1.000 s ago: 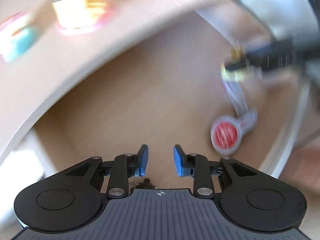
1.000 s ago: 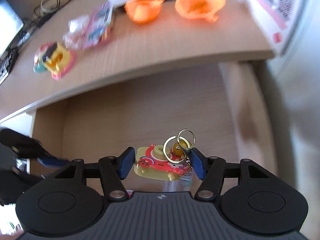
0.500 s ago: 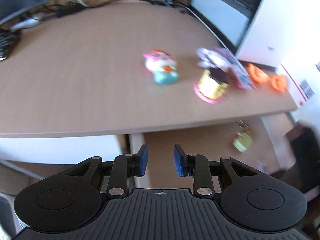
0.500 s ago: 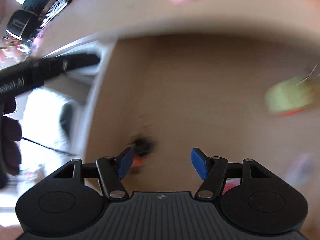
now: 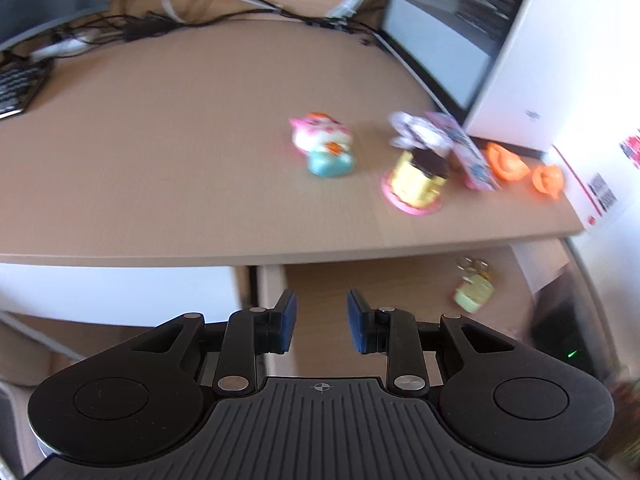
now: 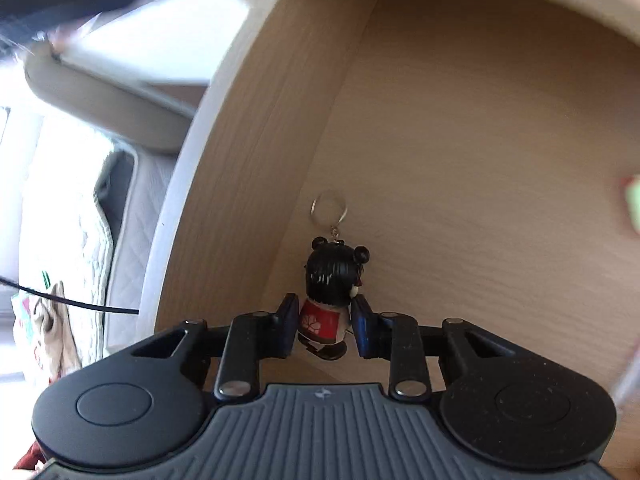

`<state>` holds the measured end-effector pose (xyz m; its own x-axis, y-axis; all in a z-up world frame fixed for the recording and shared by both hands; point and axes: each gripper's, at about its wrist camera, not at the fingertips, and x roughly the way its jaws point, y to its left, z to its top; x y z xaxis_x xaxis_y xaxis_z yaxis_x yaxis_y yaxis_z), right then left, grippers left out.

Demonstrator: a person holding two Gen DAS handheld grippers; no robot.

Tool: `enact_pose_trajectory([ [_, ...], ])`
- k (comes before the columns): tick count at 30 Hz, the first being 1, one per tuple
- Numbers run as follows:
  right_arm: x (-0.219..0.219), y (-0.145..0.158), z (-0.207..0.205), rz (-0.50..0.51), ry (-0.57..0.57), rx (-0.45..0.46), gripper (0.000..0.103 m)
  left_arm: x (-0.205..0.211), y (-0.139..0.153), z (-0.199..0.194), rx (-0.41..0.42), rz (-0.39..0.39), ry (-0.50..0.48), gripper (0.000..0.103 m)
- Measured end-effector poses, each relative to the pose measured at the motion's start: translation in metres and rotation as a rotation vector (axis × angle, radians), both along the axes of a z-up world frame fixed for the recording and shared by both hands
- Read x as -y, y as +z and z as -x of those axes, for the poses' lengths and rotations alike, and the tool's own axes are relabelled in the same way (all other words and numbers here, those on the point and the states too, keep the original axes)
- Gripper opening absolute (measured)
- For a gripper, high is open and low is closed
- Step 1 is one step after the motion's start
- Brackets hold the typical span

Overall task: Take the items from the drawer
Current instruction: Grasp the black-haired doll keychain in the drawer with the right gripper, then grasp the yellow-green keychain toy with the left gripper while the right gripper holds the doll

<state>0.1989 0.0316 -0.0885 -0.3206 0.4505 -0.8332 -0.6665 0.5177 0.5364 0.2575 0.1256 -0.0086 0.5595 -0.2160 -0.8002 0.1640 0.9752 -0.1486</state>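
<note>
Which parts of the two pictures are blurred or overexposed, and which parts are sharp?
Left wrist view: the left gripper is sharp; the pink-and-teal toy figure and the yellow toy on a pink base on the wooden desk are smeared. Right wrist view: the black-haired doll keychain in a red dress is sharp between the right gripper pads; the window area at left is washed out.

Bright daylight, glare at left window [image 6: 60, 184], fisheye-bent edges, motion-blurred toys [image 5: 416, 184], w/ soft shadows
</note>
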Motion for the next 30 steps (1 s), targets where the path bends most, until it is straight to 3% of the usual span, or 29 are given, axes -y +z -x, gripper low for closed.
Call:
enact_pose_trajectory([
  [3, 0.050, 0.015, -0.022, -0.036, -0.136, 0.018, 0.028, 0.027, -0.011, 0.000, 0.018, 0.038, -0.157, 0.031],
  [6, 0.104, 0.036, -0.049, -0.033, -0.300, 0.151, 0.028, 0.070, -0.025, 0.003, 0.056, 0.053, -0.372, 0.031],
  [8, 0.142, 0.049, -0.059, -0.014, -0.389, 0.245, 0.028, 0.103, -0.038, 0.002, 0.088, 0.016, -0.461, 0.031],
  [12, 0.197, 0.066, -0.083, 0.009, -0.536, 0.316, 0.028, 0.157, -0.066, -0.005, 0.171, -0.081, -0.520, 0.032],
  [16, 0.223, 0.072, -0.101, 0.005, -0.592, 0.354, 0.028, 0.190, -0.090, -0.020, 0.210, -0.159, -0.525, 0.033],
  [19, 0.220, 0.066, -0.105, -0.001, -0.596, 0.358, 0.028, 0.206, -0.106, -0.036, 0.153, -0.189, -0.541, 0.026],
  [23, 0.221, 0.063, -0.088, -0.012, -0.592, 0.348, 0.028, 0.215, -0.124, -0.047, 0.061, -0.200, -0.571, 0.028],
  [26, 0.222, 0.058, -0.087, -0.009, -0.596, 0.331, 0.028, 0.216, -0.126, -0.053, 0.042, -0.145, -0.579, 0.030],
  [27, 0.223, 0.057, -0.087, -0.006, -0.598, 0.324, 0.028, 0.218, -0.128, -0.055, 0.014, -0.126, -0.586, 0.033],
  [29, 0.224, 0.054, -0.087, 0.000, -0.598, 0.314, 0.028, 0.224, -0.133, -0.058, -0.061, -0.113, -0.611, 0.050],
  [30, 0.225, 0.053, -0.087, 0.002, -0.598, 0.310, 0.028, 0.228, -0.139, -0.058, -0.118, -0.130, -0.633, 0.051],
])
